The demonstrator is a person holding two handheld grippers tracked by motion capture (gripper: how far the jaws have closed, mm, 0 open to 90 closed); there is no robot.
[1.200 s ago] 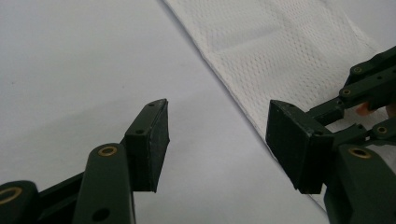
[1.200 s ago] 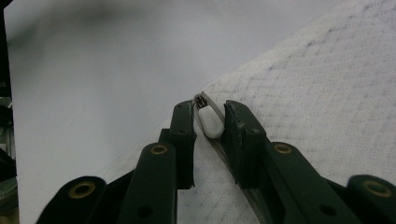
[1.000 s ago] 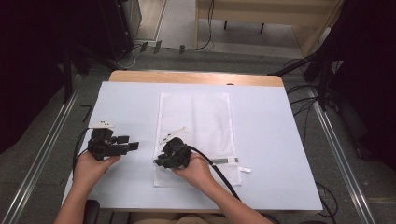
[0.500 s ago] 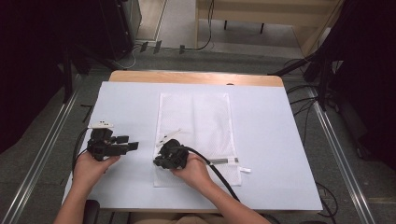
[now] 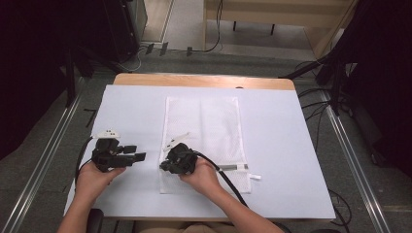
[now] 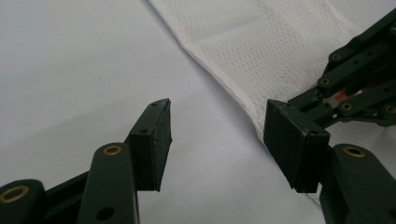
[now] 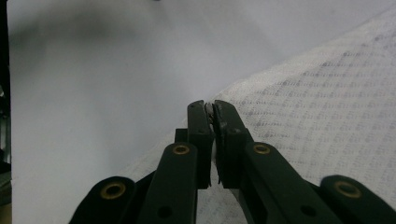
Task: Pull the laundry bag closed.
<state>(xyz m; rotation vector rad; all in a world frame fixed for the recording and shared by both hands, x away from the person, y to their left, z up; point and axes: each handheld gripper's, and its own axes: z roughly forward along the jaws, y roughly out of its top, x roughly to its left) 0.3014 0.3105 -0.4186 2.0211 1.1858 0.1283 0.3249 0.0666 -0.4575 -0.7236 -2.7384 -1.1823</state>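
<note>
On the left, the left gripper (image 5: 127,156) rests on the pale surface (image 5: 291,145) with its fingers (image 6: 156,135) wide apart and empty, just beside the white mesh laundry bag (image 5: 209,121) lying flat at the middle. The right gripper (image 5: 167,165) has just closed its fingers (image 7: 201,130) on the bag's near left edge. A good lift probably needs the left gripper pinching the same edge farther along, keeping both layers together.

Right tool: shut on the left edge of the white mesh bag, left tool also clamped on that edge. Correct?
Not quite. The right tool is shut on the white mesh bag's left edge, but the left tool is open, with bare table cover between its jaws, beside the bag. The left gripper view shows it.
</note>
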